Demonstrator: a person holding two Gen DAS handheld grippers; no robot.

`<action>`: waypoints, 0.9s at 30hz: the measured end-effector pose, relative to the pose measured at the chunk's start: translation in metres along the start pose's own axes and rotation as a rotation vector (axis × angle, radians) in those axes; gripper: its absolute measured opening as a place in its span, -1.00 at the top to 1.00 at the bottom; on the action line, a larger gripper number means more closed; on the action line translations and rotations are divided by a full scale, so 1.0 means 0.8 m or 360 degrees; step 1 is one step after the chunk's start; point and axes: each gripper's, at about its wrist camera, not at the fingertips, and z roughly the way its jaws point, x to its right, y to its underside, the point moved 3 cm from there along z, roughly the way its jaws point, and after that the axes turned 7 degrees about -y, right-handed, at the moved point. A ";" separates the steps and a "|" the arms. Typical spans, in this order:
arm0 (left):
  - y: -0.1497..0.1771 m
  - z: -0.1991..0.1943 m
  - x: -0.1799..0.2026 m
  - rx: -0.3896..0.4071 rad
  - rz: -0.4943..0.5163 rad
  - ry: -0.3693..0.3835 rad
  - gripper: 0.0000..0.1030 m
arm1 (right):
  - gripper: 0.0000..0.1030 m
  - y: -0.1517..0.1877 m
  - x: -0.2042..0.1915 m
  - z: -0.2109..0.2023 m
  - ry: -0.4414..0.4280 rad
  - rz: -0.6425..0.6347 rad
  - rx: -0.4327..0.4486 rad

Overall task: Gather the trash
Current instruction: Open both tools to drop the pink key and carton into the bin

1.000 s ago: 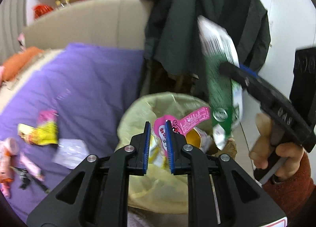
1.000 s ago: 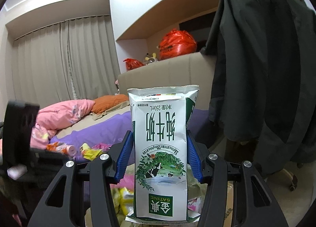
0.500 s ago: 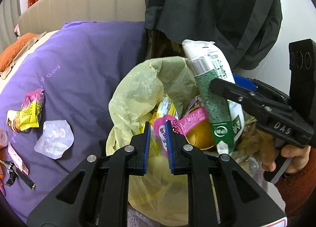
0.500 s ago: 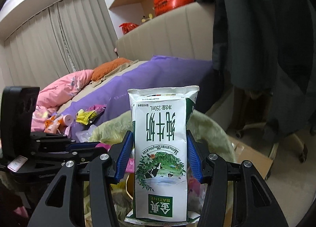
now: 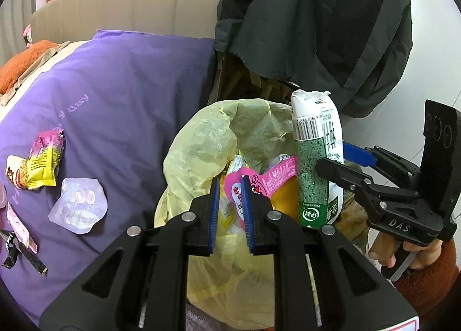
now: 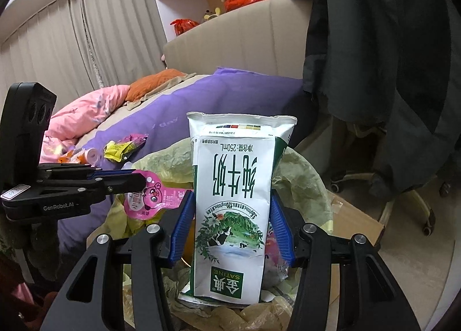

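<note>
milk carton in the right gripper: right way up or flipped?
Flipped. The white-and-green milk carton stands on end between the right gripper pads, its print upside down, over the yellow bin bag.

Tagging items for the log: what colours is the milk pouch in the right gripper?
White and green milk pouch, clearest in the right wrist view.
</note>
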 end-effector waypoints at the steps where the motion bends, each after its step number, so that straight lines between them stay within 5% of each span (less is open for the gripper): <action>1: -0.001 0.002 0.000 -0.0006 -0.0002 0.0003 0.72 | 0.06 0.000 -0.001 0.000 0.0005 -0.0005 -0.0001; 11: -0.001 0.022 -0.009 -0.0122 -0.0150 0.0152 0.69 | 0.06 -0.009 -0.013 -0.007 -0.0040 -0.0065 0.0019; 15: -0.003 0.009 -0.014 -0.0098 -0.0190 0.0204 0.33 | 0.00 -0.009 -0.020 -0.002 -0.0026 -0.0129 -0.0039; 20: -0.005 -0.018 -0.018 0.0023 -0.0154 0.0123 0.00 | -0.16 -0.008 -0.022 -0.008 0.0019 -0.0110 -0.0046; 27: 0.006 -0.062 -0.039 0.0179 -0.0174 -0.0040 -0.07 | -0.26 -0.024 -0.036 -0.035 0.0040 -0.0091 0.0034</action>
